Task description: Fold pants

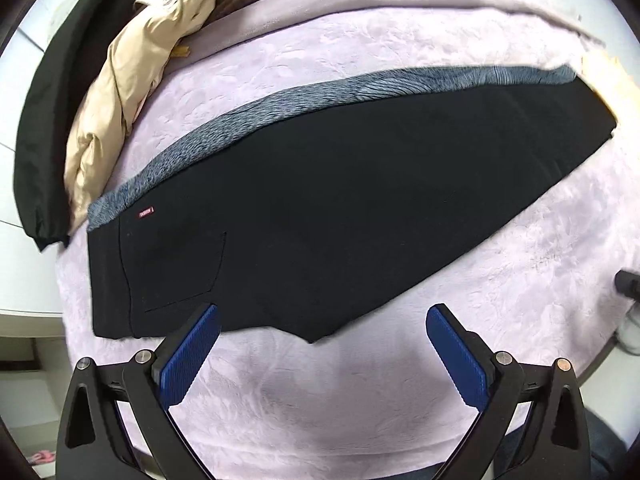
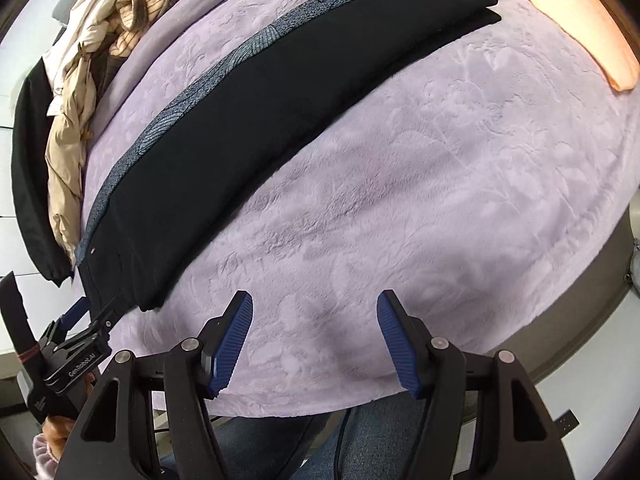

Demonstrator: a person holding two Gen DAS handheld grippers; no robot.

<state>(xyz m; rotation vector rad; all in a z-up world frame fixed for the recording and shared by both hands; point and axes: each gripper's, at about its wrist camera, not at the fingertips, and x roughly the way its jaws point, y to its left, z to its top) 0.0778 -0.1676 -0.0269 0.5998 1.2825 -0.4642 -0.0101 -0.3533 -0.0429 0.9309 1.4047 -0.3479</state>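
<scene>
Black pants (image 1: pixel 328 216) lie flat on the lilac plush blanket (image 1: pixel 320 392), folded lengthwise, with the waistband at the left and the leg ends at the far right. A grey-blue patterned strip (image 1: pixel 280 108) shows along their far edge. My left gripper (image 1: pixel 322 316) is open and empty, just above the pants' near crotch edge. In the right wrist view the pants (image 2: pixel 256 120) run diagonally up to the right. My right gripper (image 2: pixel 315 300) is open and empty over bare blanket (image 2: pixel 440 200). The left gripper (image 2: pixel 86 320) shows at the waistband end.
A beige jacket (image 1: pixel 120 92) and a dark garment (image 1: pixel 52 100) are heaped at the far left. A striped cloth (image 2: pixel 148 4) lies behind them. A peach cloth (image 2: pixel 580 20) lies at the far right. The blanket's edge drops off at the near right (image 2: pixel 560 340).
</scene>
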